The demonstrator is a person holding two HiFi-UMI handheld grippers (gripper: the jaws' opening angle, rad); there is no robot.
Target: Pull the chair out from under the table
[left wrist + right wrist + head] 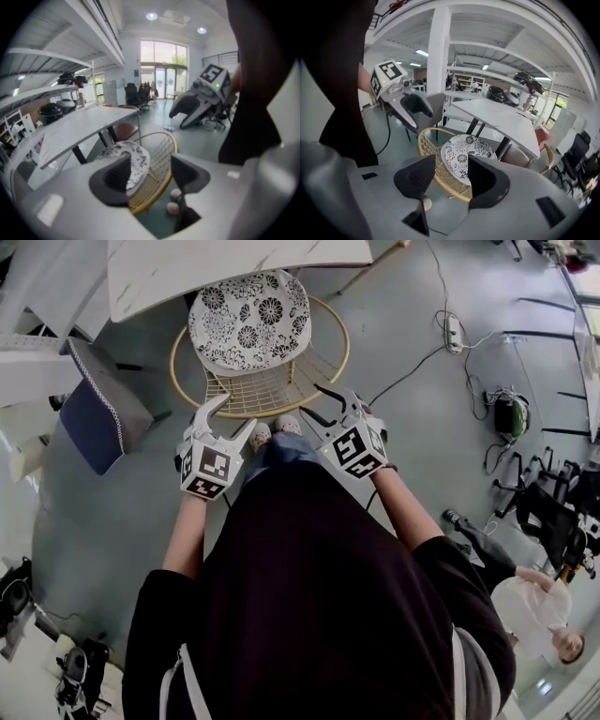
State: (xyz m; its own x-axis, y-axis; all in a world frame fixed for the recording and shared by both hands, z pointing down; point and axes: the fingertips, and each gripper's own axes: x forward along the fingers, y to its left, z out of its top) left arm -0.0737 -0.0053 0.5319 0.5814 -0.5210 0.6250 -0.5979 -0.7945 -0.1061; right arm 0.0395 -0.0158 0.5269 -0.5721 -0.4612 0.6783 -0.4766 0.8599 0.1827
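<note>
The chair has a gold wire hoop back [272, 395] and a black-and-white floral cushion [248, 320]. Its seat is partly tucked under the white table [234, 263]. Both grippers hover just on my side of the back's rim, apart from it. My left gripper [234, 413] is open, with the rim [164, 140] and cushion [136, 159] seen between its empty jaws [150, 171]. My right gripper [312, 399] is open too, with nothing between its fingers [450, 176]; the cushion [466, 152] and rim [426, 140] lie beyond them. Each gripper view shows the other gripper [178, 119] [415, 115].
A blue-grey padded chair [94, 413] stands to the left of the wire chair. A power strip [455, 334] and cables lie on the floor at the right. Black office chairs [553, 502] and another person [534, 606] are at the far right. My shoes [272, 432] are close behind the chair.
</note>
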